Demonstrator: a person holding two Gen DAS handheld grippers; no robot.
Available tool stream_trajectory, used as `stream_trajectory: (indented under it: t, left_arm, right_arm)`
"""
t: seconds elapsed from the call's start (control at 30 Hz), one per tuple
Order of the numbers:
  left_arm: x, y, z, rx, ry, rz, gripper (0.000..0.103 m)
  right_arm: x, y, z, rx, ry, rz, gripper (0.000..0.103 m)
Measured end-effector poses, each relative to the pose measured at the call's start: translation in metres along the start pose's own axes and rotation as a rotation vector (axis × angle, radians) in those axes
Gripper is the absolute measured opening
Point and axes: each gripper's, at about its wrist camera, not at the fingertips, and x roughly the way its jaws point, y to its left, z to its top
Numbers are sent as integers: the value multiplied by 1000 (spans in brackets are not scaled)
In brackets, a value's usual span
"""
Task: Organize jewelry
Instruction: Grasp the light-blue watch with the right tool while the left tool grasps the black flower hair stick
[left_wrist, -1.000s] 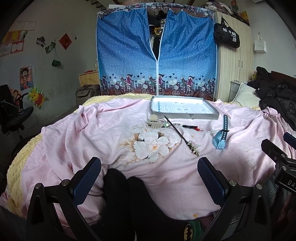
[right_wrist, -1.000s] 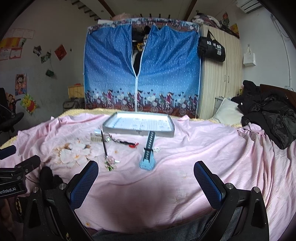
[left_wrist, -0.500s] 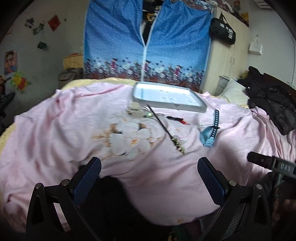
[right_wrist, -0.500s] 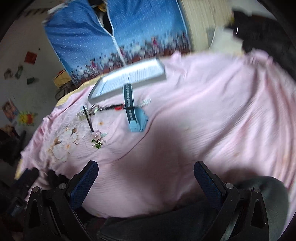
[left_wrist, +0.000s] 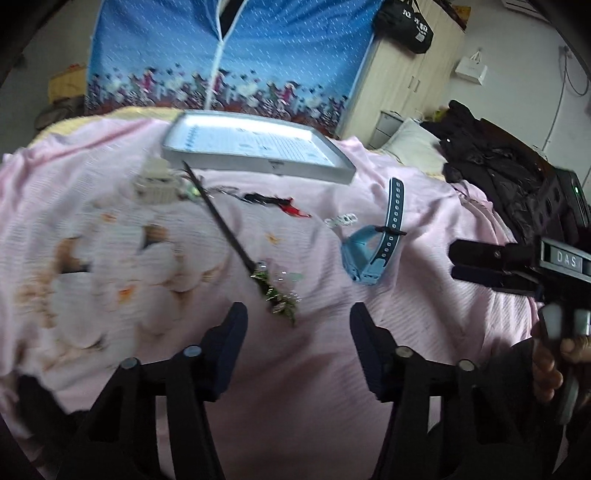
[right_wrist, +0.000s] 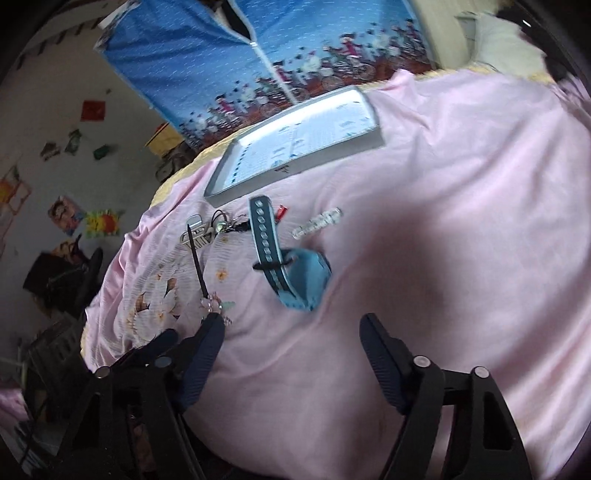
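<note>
On the pink floral bedsheet (left_wrist: 424, 325) lies a black hair stick (left_wrist: 225, 229) whose flower ornament (left_wrist: 280, 295) sits just ahead of my left gripper (left_wrist: 297, 332). That gripper is open and holds nothing. To its right lies a blue watch (left_wrist: 373, 254), also in the right wrist view (right_wrist: 295, 273), a short way ahead of my open, empty right gripper (right_wrist: 295, 343). A grey tray (left_wrist: 255, 168) stands at the back. A white comb clip (left_wrist: 155, 181), a red and black piece (left_wrist: 277, 201) and a clear clip (left_wrist: 341, 220) lie in front of it.
A blue zip wardrobe (left_wrist: 229, 55) and a wooden cupboard (left_wrist: 402, 85) stand behind the bed. Dark clothes (left_wrist: 495, 173) and a pillow (left_wrist: 410, 144) lie on the right. A hand (left_wrist: 550, 365) holds the right gripper's handle at the right edge.
Both grippers have moved forward and down towards the jewelry, and their fingers stand closer together than before. The right wrist view has rolled to the left.
</note>
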Motion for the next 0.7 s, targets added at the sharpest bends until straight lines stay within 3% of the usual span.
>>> stream_trajectory:
  t: [0.2,0.47,0.6,0.7]
  left_arm:
    - [30,18,11,-97,66,2,30]
    - [41,47,22,-218,96,-32,26]
    - [45,64,22,-294,98,-83,22]
    - [42,71,22,-293,90,-100,22]
  right_arm:
    - [36,3,22,-84,16,43,70]
    - [64,-1,23,-89,80,42,69]
    - [85,0,24,-114,124,-2,69]
    - [91,-6,24,-102,141,-32,69]
